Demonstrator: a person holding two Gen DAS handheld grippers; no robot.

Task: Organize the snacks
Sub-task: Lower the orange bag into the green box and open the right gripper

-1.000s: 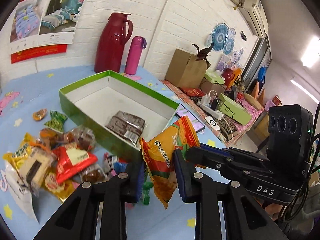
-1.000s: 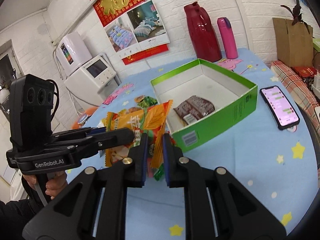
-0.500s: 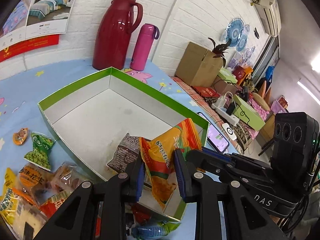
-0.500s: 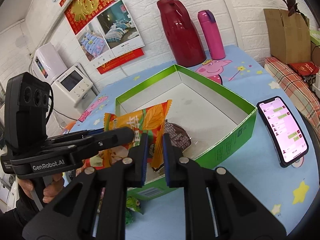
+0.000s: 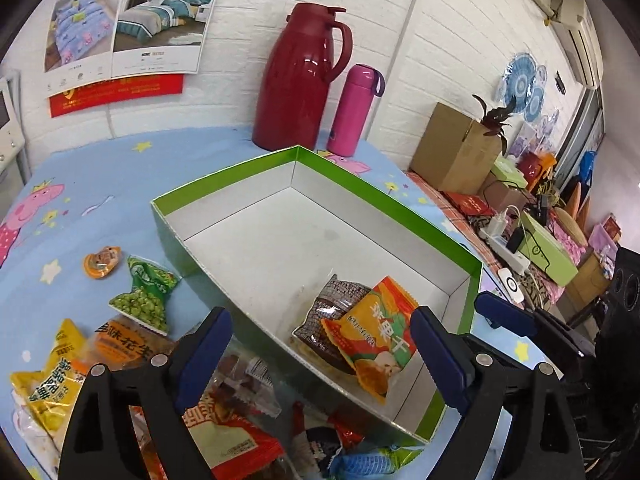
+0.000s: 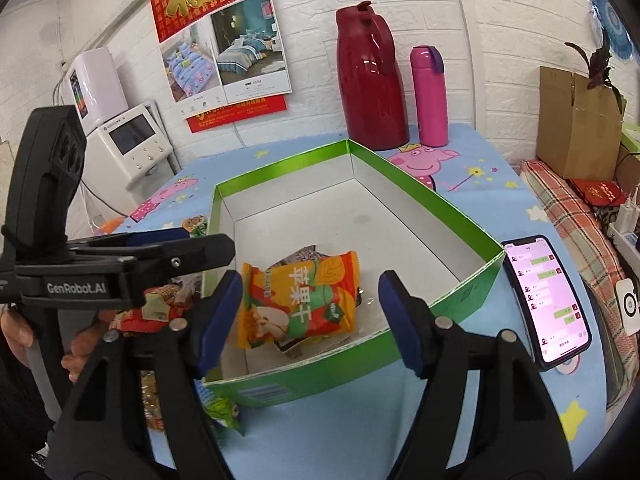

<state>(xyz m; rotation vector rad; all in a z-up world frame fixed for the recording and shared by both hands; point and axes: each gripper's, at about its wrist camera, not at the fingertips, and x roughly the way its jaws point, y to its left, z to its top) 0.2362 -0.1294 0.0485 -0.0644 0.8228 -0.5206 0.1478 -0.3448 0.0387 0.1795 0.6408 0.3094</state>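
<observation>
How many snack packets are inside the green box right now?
2: an orange packet lying partly on top of a brown packet, both at the green box's near end. Nothing else visible inside.

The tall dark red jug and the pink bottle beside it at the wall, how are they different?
The dark red glossy thermos jug is much taller and wider than the slim pink bottle at its side. The jug has a big curved side handle and a pouring spout; the bottle has only a small purple loop at its cap. The jug tapers upward, the bottle is a straight cylinder. Both stand upright on the blue tablecloth at the white brick wall.
</observation>
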